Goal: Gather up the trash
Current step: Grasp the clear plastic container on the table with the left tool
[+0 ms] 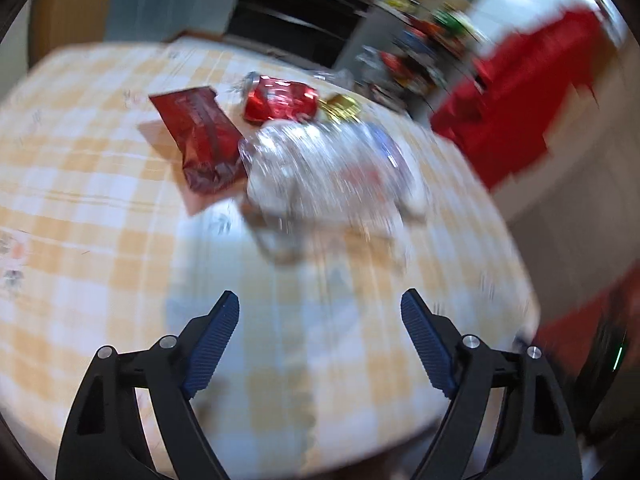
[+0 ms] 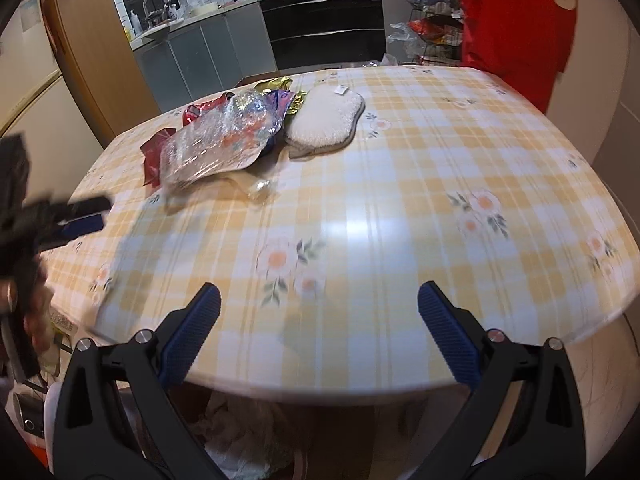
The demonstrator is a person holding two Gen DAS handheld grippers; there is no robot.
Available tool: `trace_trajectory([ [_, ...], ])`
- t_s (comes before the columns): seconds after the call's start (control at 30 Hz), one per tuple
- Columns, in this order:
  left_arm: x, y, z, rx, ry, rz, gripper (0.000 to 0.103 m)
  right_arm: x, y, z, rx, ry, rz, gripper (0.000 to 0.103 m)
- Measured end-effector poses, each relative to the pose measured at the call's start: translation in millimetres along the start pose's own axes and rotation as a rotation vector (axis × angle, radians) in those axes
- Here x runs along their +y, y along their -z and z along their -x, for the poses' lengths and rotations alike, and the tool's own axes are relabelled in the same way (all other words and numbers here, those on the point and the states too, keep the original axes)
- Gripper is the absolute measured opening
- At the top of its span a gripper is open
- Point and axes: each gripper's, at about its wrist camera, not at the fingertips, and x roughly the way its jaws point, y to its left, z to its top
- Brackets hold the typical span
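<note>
A pile of trash lies on the checked table [image 2: 400, 200]: a crumpled clear plastic bag [image 1: 320, 168] [image 2: 220, 140], a dark red wrapper [image 1: 200, 136] [image 2: 154, 152], a shiny red wrapper [image 1: 280, 98] and a gold wrapper [image 1: 342, 106] [image 2: 276, 85]. A small clear scrap [image 2: 260, 188] lies beside the pile. My left gripper [image 1: 320, 312] is open and empty, short of the plastic bag; it also shows at the left of the right wrist view [image 2: 80, 216]. My right gripper [image 2: 320, 300] is open and empty over the table's near edge.
A white sponge-like pad [image 2: 326, 120] lies right of the pile. A person in red [image 2: 516, 20] stands at the far right of the table. A bin with a white liner [image 2: 248, 428] sits under the near table edge. Kitchen cabinets and an oven [image 2: 324, 28] stand behind.
</note>
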Motion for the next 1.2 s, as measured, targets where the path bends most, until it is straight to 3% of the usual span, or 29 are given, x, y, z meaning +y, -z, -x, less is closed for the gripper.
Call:
trace_trajectory([
  [0.1,15.0,-31.1,-34.9,-0.002,0.023,0.133,0.078,0.8,-20.6,-20.8,0.015,-0.007,0.035,0.097],
  [0.2,33.6,-41.8,-57.4,0.026,0.072,0.300,0.078,1.4,-39.1,-34.6,0.009,-0.001,0.072,0.097],
  [0.4,45.1,-50.7,-79.3,0.032,0.128,0.408,0.076,-5.8,-55.6,-52.5,0.012,-0.003,0.081,0.097],
  [0.5,41.3,-52.7,-84.5,0.033,0.138,0.402,0.074,-11.2,-57.5,-58.0,0.017,0.001,0.068,0.097],
  [0.53,39.5,-53.4,-86.1,0.035,0.135,0.395,0.071,-13.7,-58.3,-60.1,0.022,-0.002,0.059,0.097],
  [0.57,38.9,-53.5,-86.6,0.037,0.129,0.392,0.061,-15.5,-58.6,-62.0,0.024,-0.003,0.053,0.097],
  [0.73,33.1,-50.1,-73.1,0.022,0.092,0.352,0.055,-22.5,-63.5,-68.4,0.034,0.002,0.039,0.097],
  [0.9,35.6,-43.9,-42.2,0.008,0.155,0.350,0.037,-22.3,-71.9,-74.4,0.039,0.000,0.037,0.097],
  [1.0,30.5,-38.9,-22.8,-0.002,0.126,0.284,0.035,-20.3,-75.4,-74.6,0.036,-0.017,0.025,0.097],
  [1.2,26.6,-29.9,-7.5,0.062,0.067,0.195,0.037,-7.6,-74.8,-75.0,0.045,-0.033,0.038,0.097],
])
